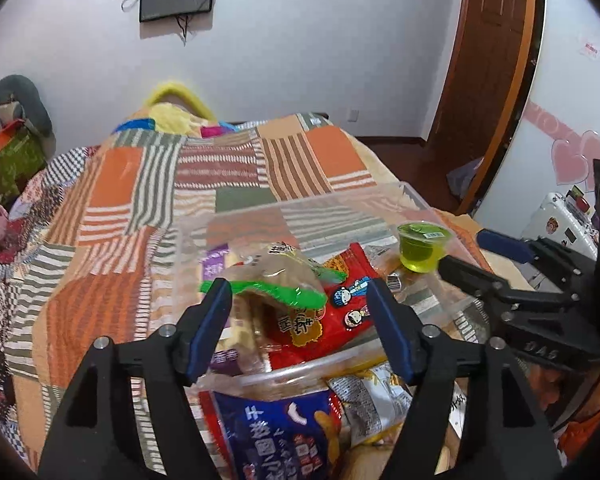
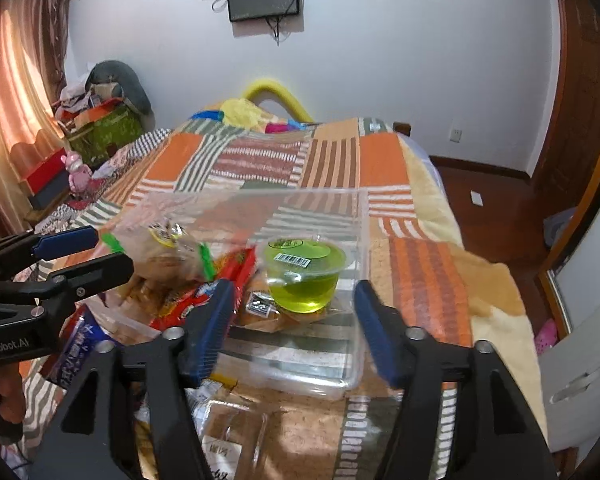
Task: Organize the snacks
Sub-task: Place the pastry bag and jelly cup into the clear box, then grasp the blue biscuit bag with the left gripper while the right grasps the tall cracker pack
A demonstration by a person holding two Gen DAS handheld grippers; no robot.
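A clear plastic bin (image 1: 414, 200) (image 2: 356, 376) sits on the bed and holds snacks. In it lie a green-edged bag of crackers (image 1: 276, 276) (image 2: 168, 260), a red snack packet (image 1: 340, 300) (image 2: 220, 284) and a green jelly cup (image 1: 422, 246) (image 2: 304, 276). My left gripper (image 1: 300, 328) is open and empty, just above the near side of the bin over the cracker bag. My right gripper (image 2: 292, 328) is open and empty, in front of the jelly cup. A blue snack bag (image 1: 284, 436) (image 2: 76, 356) lies outside the bin's near wall.
More snack packets (image 1: 372, 404) (image 2: 228, 432) lie on the striped patchwork quilt (image 1: 140, 200) (image 2: 420, 272) in front of the bin. The bed's right edge drops to a wood floor (image 2: 492, 200). A white cabinet (image 2: 580, 380) stands at the right.
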